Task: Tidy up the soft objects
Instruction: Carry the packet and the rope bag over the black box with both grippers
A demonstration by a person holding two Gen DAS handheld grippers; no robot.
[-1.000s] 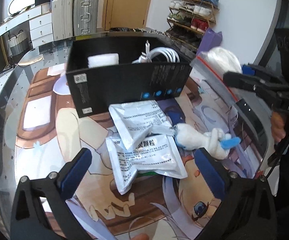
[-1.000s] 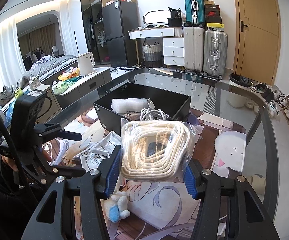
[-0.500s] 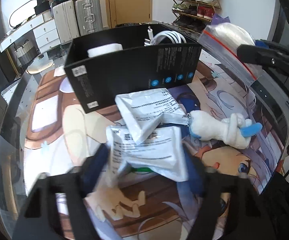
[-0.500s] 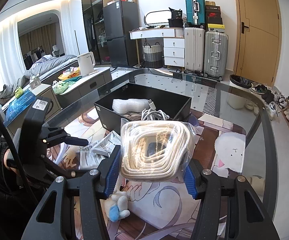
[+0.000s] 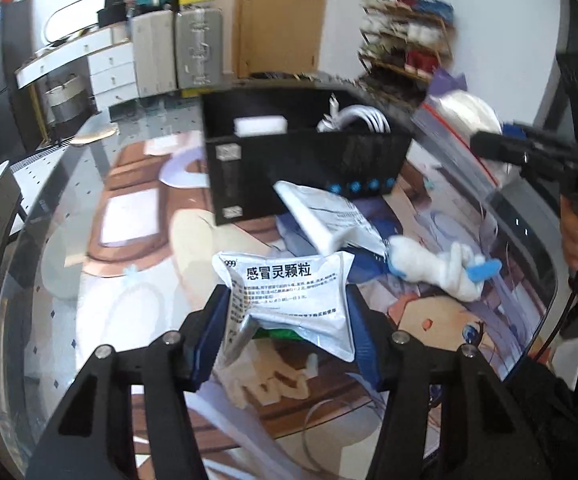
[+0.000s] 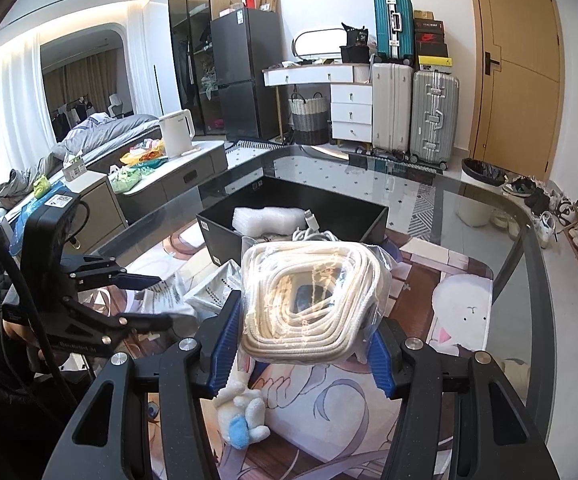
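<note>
Left wrist view: the left tool [image 5: 287, 320] is closing its jaws on a silver sachet [image 5: 289, 296] with printed text; the blue pads [image 5: 213, 332] press its two side edges, the foil puckers between them, and the packet appears lifted clear of the worktop [image 5: 69, 248]. A second silver sachet [image 5: 325, 216] lies beyond it, its far corner over the front wall of the black box [image 5: 309, 172]. Just right of that sachet lies a small white plush toy [image 5: 437, 268] with a blue tip. The box holds a white foam block [image 5: 261, 126] and a coil of white cable [image 5: 357, 118]. At the right edge the right tool [image 5: 501, 148] holds a clear zip bag [image 5: 461, 136] up beside the box. The worktop is glass over a cartoon-print mat; behind stand suitcases, a wooden door and a shoe rack. This view is motion-blurred.

Right wrist view: the right tool [image 6: 301, 340] is partway closed, its blue pads [image 6: 225, 340] clamped on the sides of the zip bag [image 6: 313, 292], which contains coiled white rope. The bag sits in the air above the mat, near the black box [image 6: 289, 212]. The plush toy [image 6: 243, 412] lies on the mat below the jaws. At left the left tool [image 6: 145, 300] holds the silver sachet [image 6: 169, 300]. Beyond are a dark fridge, white drawers, a kettle and a bed.
</note>
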